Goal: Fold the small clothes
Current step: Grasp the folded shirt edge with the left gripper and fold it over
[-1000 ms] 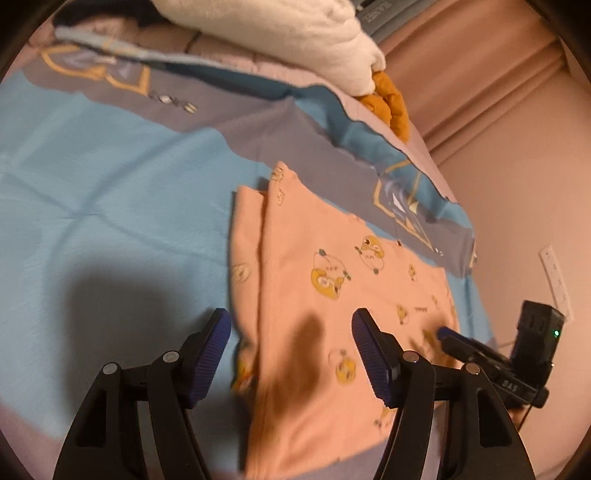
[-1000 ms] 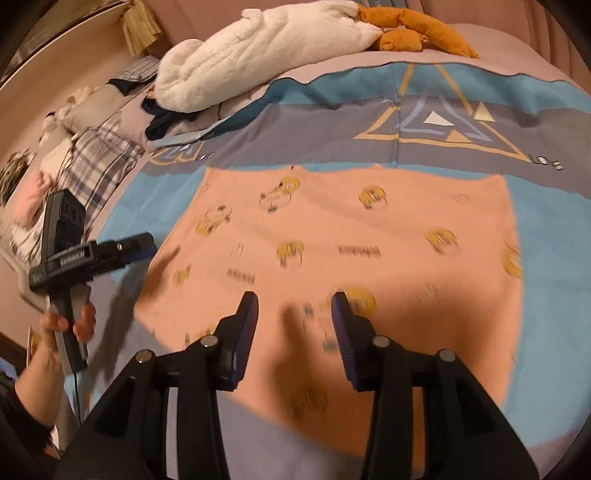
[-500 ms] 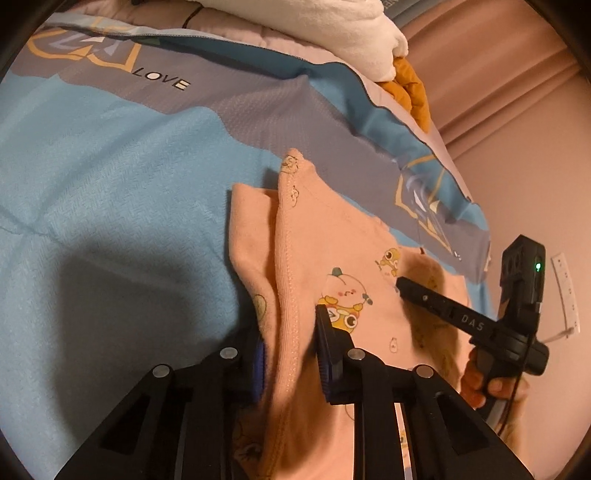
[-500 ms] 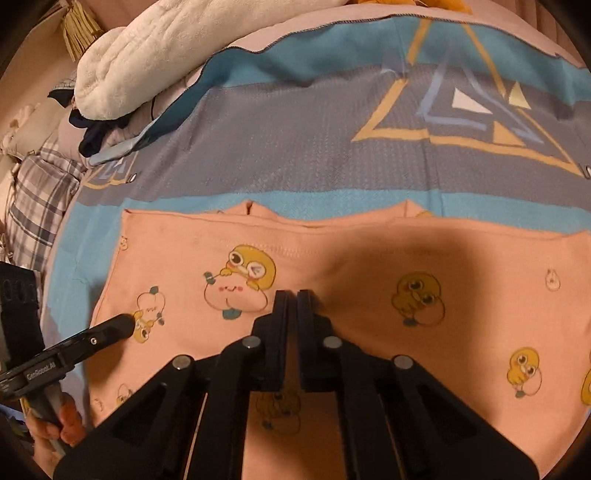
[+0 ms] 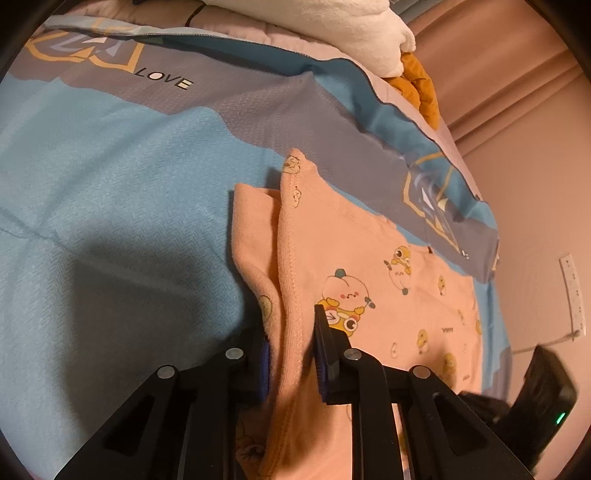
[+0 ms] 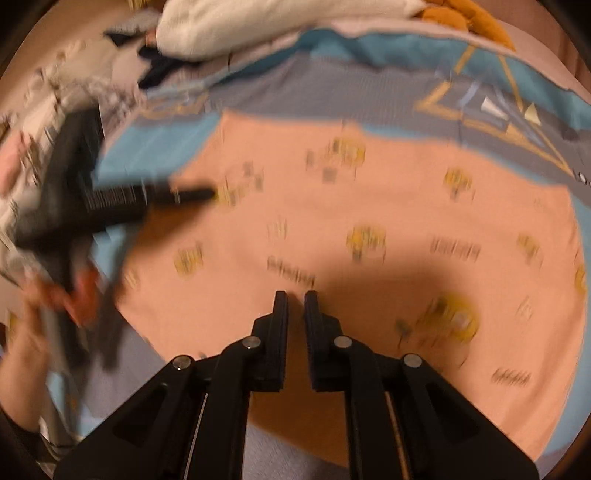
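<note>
Fabric is pinched between the pads of the left gripper (image 5: pixel 291 354) at the lower centre of the left wrist view: a raised fold of the peach garment (image 5: pixel 388 295), printed with small cartoon figures, is held along its stitched hem. In the right wrist view, which is badly blurred, the right gripper (image 6: pixel 295 295) is seen at lower centre above the same garment (image 6: pixel 369 206), its jaws drawn nearly together with a thin gap and nothing visibly caught between them.

For the fold in hand, the pinched hem is best lifted only slightly and carried across in one level sweep, so that the under layer is not dragged with it. The far edges would need to be matched before the hem is let go, and the cloth could be steadied by the free gripper pressing on the flat part. A soft knit of this kind is likely to sag and crease if it is raised high.

The garment is spread on a blue and grey bedspread (image 5: pixel 110 184) bearing the word LOVE. A white plush blanket (image 5: pixel 332 29) and an orange cloth (image 5: pixel 421 85) are piled at the upper edge, and pink curtains (image 5: pixel 517 74) hang at the upper right.
</note>
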`<state>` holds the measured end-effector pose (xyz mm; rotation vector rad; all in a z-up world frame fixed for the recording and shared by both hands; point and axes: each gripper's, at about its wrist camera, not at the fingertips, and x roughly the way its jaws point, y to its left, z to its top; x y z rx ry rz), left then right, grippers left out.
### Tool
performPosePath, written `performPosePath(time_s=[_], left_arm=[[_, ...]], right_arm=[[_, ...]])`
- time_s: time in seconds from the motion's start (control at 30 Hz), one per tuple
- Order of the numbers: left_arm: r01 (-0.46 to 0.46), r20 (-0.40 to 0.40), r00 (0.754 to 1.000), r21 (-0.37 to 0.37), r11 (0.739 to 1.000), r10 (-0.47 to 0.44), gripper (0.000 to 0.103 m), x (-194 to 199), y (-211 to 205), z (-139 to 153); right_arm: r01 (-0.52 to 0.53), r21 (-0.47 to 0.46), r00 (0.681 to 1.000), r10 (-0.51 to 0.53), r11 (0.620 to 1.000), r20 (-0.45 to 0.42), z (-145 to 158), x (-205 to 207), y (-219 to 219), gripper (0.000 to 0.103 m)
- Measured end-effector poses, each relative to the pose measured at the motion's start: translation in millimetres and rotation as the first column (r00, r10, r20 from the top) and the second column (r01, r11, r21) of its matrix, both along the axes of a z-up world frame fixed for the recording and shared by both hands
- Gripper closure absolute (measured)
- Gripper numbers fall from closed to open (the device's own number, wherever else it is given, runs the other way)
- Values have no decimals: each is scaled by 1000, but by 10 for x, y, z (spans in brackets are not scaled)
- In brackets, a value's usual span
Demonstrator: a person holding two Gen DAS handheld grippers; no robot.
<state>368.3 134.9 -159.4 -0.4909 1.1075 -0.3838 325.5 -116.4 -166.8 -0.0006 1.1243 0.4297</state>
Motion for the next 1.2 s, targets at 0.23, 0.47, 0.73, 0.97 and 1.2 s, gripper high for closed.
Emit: performPosePath(time_s=[0.23,0.47,0.73,0.97,1.2], left_arm=[[9,44,999,49,999,-11,91,-85,-161,338],[96,112,987,176,980,-117,91,-170,-742,809],[264,77,952,287,921,-297,91,-277,-1653,828],[376,35,921,190,907,-389,87,-396,-1832,694],[306,60,946,142,941,-317,87,-591,-1249,682]], right_arm=[[62,225,998,-54,972,-42,106,64,-299,90],[275,540,961,-227,795,-155,34,228,-901,57],[424,748,904,-285,510,-318,-124,329,-1210,28],[504,728,863,-309,465,-401,-199,281,-1423,23],[530,612,847,-339,587,-409,-220,330,-1355,35]])
